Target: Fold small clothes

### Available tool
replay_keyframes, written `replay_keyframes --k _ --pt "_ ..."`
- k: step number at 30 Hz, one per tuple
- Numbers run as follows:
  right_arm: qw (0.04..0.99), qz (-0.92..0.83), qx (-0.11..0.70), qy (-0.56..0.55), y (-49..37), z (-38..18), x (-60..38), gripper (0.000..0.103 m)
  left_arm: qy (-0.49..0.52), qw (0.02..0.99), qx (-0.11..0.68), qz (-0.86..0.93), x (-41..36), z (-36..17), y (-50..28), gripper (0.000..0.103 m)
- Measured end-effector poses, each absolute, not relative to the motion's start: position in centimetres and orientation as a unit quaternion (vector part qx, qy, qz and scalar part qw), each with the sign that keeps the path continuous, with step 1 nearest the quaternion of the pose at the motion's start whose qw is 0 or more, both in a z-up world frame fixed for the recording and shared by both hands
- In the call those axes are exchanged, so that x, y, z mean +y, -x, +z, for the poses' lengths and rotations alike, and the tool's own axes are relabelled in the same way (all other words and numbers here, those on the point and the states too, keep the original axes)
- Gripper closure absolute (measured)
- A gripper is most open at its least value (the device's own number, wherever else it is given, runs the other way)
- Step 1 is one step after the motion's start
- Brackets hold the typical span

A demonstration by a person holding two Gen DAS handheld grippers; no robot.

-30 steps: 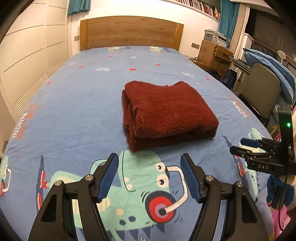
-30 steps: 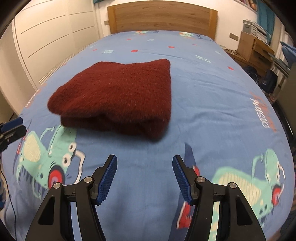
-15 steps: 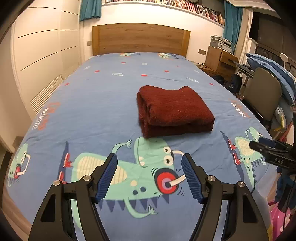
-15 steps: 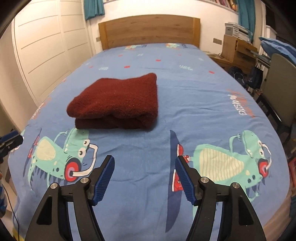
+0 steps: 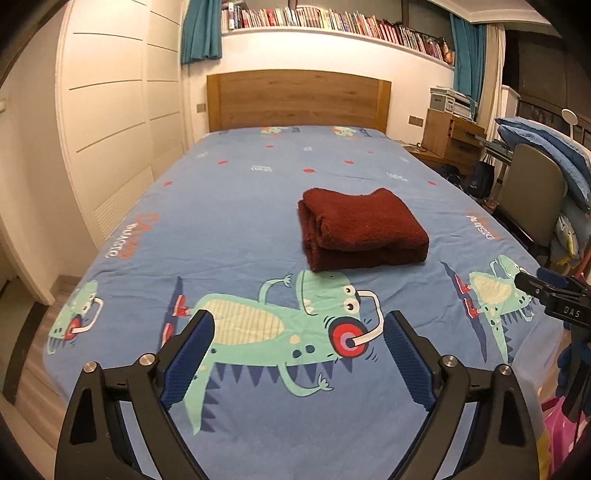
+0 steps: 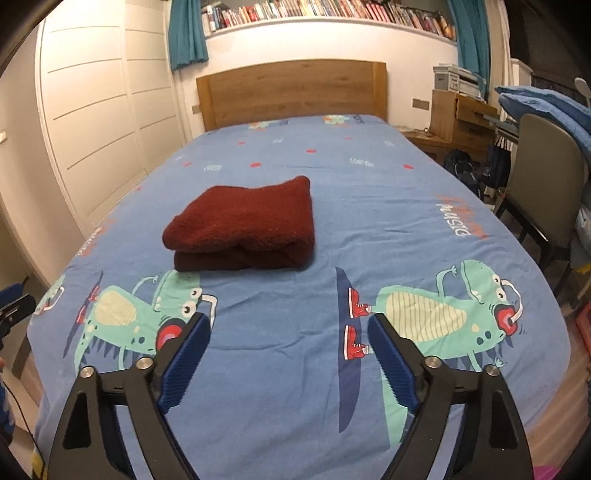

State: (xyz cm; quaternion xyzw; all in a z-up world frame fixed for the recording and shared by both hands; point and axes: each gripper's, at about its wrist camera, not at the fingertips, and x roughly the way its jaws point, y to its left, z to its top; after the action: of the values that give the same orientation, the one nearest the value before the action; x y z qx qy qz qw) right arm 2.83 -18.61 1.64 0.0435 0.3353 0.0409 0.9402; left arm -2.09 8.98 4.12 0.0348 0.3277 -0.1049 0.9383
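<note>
We see a dark red sweater [image 5: 364, 230] folded into a thick, tidy rectangle and lying flat on the bed [image 5: 221, 229], roughly in the middle of the blue cartoon-print sheet and nearer the foot than the wooden headboard [image 5: 297, 99]. From the left wrist view its folded layers show along the near and left edges; from the right wrist view the sweater [image 6: 243, 225] sits to the left of centre, its rounded fold facing right. Our left claw [image 5: 299, 350] hangs over the foot of the bed, above a printed green monster wearing red headphones, well apart from the sweater. Its jaws are opening, already spread wide, and nothing lies between the blue pads [image 5: 188, 362]. Our right claw [image 6: 288, 354] hangs likewise over the sheet near the foot, also well short of the sweater; its jaws too are opening, stand wide, and grip nothing. At the right edge of the left wrist view the tip of the right claw pokes in, black with a blue pad, over the bed's right side. A white wardrobe [image 5: 110, 122] stands along the left wall. A shelf of books [image 5: 332, 22] runs above the headboard between teal curtains. To the right of the bed stand a wooden nightstand [image 5: 450, 138], a grey chair [image 5: 532, 195] and a stack of blue bedding [image 5: 546, 155].
</note>
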Motion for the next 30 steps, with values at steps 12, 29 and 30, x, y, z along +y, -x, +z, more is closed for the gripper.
replay_keyframes --k 12,29,30 --pt "0.951 0.042 0.304 -0.042 -0.7 2.7 -18.2 0.001 -0.065 0.943 0.317 -0.081 9.3 4.2 4.2 0.001" --pt "0.946 -0.022 0.323 -0.029 -1.9 1.9 -19.0 0.001 -0.023 0.939 0.341 -0.026 11.3 1.5 0.8 0.001" --pt "0.945 -0.023 0.324 -0.028 -2.0 1.8 -19.1 0.001 -0.021 0.938 0.345 -0.025 11.3 1.3 0.7 0.001"
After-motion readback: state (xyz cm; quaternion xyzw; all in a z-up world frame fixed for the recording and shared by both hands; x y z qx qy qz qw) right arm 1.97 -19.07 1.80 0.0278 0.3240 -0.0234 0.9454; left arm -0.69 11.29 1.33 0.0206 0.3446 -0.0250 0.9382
